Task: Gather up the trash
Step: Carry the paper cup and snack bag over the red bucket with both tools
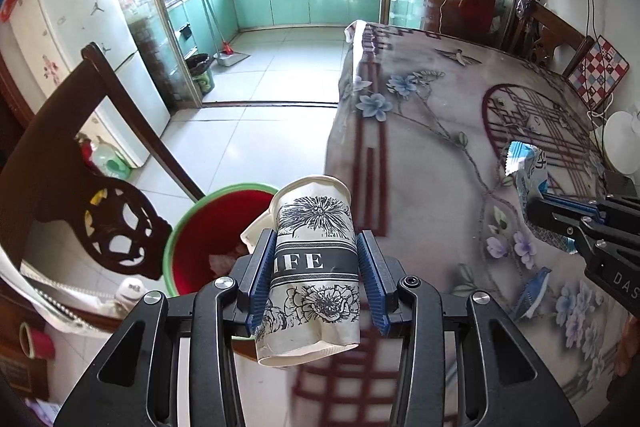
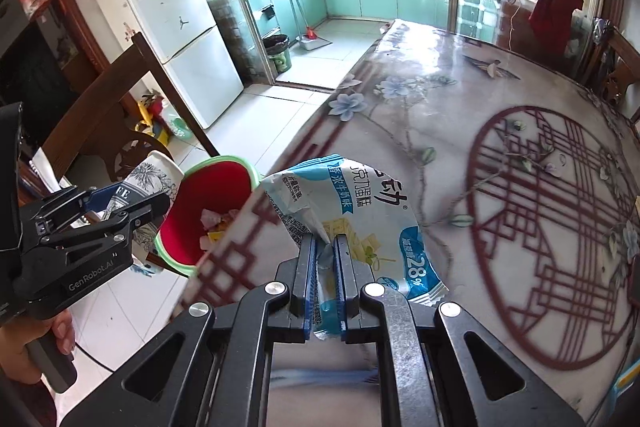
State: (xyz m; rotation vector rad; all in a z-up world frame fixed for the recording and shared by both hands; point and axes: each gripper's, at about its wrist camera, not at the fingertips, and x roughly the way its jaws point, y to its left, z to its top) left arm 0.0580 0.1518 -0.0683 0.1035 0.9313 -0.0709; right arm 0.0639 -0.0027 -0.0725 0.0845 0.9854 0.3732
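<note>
Two hand-held grippers, each closed on one piece of trash beside the desk edge.

The left hand-held gripper (image 1: 316, 267) clamps a crumpled paper cup (image 1: 314, 259) printed with black flowers between its blue pads; the red bin (image 1: 192, 227) with a green rim stands on the floor at 10 o'clock from the cup, close to the desk (image 1: 440, 131). The right hand-held gripper (image 2: 325, 263) is nearly closed, pinching a blue-and-white snack wrapper (image 2: 352, 211) above the desk's patterned cloth, with the bin at 9 o'clock from the wrapper. A dark wooden chair (image 1: 80, 155) stands just left of the bin.
</note>
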